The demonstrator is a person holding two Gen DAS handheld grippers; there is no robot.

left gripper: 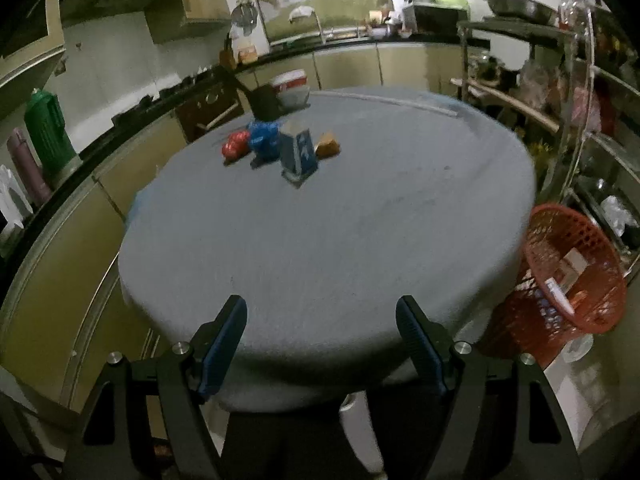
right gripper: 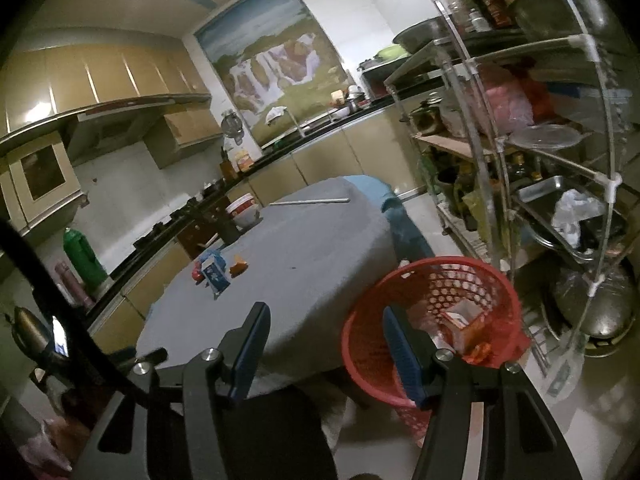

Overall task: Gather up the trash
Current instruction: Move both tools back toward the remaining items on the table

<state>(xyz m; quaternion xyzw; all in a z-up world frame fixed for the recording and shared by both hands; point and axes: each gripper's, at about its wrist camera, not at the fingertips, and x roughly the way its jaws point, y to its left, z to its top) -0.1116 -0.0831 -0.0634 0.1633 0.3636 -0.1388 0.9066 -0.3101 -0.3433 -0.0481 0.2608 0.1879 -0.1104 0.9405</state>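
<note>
Far beyond the empty left gripper (left gripper: pixel 321 312) — blue carton (left gripper: pixel 298 154), mid-table (left gripper: pixel 360 220).

A round table (left gripper: pixel 360 220) under a grey-blue cloth fills the middle of the left wrist view. At its far edge stand a red-and-white bowl (left gripper: pixel 290 86) and a dark container (left gripper: pixel 266 102); a thin pale rod (left gripper: pixel 404 102) lies near the far right rim. A green flask (left gripper: pixel 48 132) stands at the left edge by the dark countertop (left gripper: pixel 132 114). In the right wrist view a waterfall mural (right gripper: pixel 276 68) covers the back wall, and a metal rack (right gripper: pixel 540 152) of pans, jars and bags fills the right side.
</note>
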